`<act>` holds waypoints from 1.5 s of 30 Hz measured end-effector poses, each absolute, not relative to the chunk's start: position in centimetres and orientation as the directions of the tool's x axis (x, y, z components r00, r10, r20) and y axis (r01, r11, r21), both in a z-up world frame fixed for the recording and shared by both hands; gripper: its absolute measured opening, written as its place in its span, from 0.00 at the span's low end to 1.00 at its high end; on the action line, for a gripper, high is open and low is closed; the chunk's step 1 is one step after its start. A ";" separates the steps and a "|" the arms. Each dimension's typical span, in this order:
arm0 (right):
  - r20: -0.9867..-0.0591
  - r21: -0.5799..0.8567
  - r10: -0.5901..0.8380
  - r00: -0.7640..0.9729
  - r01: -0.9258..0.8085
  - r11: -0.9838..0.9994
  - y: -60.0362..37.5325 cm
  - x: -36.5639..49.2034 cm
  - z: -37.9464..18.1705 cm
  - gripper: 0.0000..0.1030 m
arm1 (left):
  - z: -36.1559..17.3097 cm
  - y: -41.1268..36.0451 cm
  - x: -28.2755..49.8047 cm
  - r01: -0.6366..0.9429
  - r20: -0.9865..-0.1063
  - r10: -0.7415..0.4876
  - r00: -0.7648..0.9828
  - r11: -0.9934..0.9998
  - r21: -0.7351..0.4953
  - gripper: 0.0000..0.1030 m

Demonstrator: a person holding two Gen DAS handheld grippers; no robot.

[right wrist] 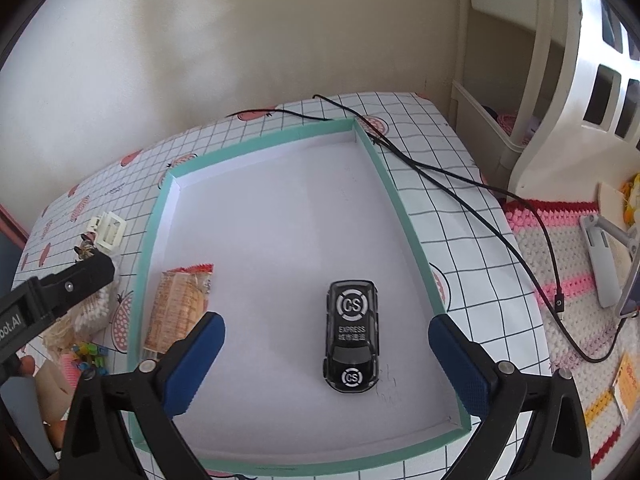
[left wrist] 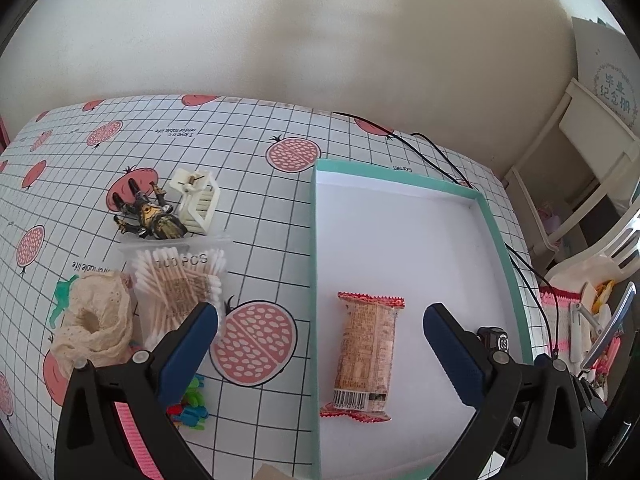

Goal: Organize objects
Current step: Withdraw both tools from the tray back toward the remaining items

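Swabs point(left wrist: 180, 284) are lying just beyond the left gripper point(left wrist: 320, 344), nearer it than the right gripper point(right wrist: 326, 360); both are standing wide, holding nothing, over the tray point(left wrist: 496, 232).

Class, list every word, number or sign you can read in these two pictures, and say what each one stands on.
"CS", twice, and "EXPRESS": roof and bonnet of the black toy car.
"100 PCS": the cotton swab box.
"comfortable life", upside down, partly legible: the tablecloth.
"bot.AI", cut off at the picture's edge: the left hand-held gripper.
Chinese characters on the card; the snack packet print: too small to read.
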State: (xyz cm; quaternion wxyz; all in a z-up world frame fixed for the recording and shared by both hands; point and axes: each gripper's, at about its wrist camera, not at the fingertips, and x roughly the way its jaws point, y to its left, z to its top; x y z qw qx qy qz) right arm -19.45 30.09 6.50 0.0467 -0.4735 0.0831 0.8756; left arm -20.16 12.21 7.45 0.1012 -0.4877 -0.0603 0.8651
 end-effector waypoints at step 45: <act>-0.883 0.170 -0.264 -0.388 0.259 -0.951 8.1 -17.6 6.2 0.98 | 6.7 -8.5 -17.5 0.203 -0.912 0.131 -0.389 -0.953 -0.224 0.99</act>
